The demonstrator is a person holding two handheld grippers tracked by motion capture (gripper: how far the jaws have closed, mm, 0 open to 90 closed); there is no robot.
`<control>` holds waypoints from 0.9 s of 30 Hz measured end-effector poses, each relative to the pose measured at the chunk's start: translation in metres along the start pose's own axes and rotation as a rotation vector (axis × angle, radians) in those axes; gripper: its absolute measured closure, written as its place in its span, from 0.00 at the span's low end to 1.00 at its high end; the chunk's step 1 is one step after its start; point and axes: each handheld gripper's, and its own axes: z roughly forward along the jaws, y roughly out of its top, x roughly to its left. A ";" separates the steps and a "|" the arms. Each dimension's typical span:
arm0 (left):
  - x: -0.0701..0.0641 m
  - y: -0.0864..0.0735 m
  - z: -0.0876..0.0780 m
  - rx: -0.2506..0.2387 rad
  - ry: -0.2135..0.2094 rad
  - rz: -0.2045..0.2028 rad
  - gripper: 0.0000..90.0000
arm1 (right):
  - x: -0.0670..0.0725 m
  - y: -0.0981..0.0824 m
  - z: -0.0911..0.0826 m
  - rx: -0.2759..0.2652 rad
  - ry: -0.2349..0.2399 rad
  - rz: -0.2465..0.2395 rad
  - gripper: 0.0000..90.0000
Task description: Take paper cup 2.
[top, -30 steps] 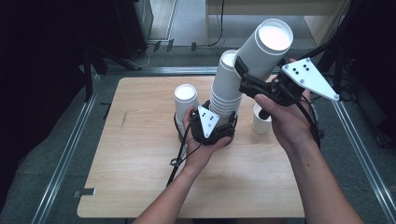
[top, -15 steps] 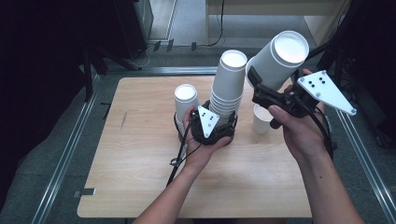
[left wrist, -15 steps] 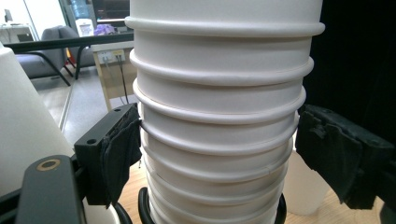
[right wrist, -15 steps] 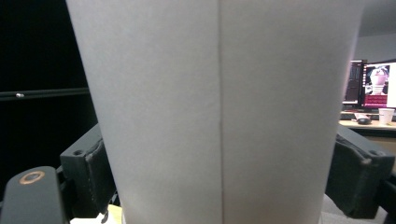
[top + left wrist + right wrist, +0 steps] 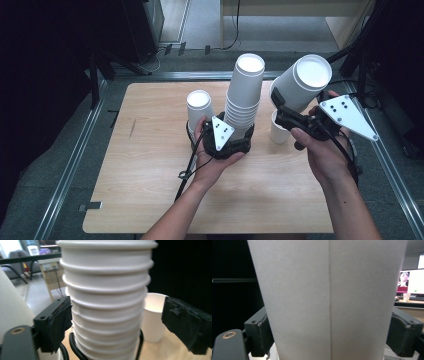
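Observation:
A tall stack of white paper cups (image 5: 245, 92) stands mid-table. My left gripper (image 5: 239, 132) sits at its base with the stack (image 5: 107, 302) between the jaws. Those jaws have just been opening: the left pad (image 5: 58, 322) lies beside the stack and the right pad (image 5: 187, 327) stands well off it. My right gripper (image 5: 281, 106) is shut on a single white cup (image 5: 305, 80), held tilted in the air to the right of the stack. That cup (image 5: 329, 295) sits squeezed between both pads in the right gripper view.
One upright cup (image 5: 199, 106) stands just left of the stack, and another cup (image 5: 277, 131) stands on the wooden table (image 5: 150, 190) under my right gripper. Metal rails run along the table's left and right sides. The floor beyond is dark.
The right gripper has carried its cup rightward and down, away from the top of the stack. The left hand has stayed at the stack's base.

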 end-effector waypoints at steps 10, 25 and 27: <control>0.003 -0.018 -0.034 0.036 -0.106 -0.038 0.02 | -0.006 -0.036 -0.013 0.049 -0.040 -0.046 0.13; 0.019 -0.046 -0.076 0.088 -0.141 -0.103 0.00 | -0.002 -0.098 -0.032 0.135 -0.064 -0.114 0.13; 0.020 -0.051 -0.082 0.099 -0.145 -0.098 0.00 | 0.000 -0.109 -0.036 0.152 -0.066 -0.115 0.13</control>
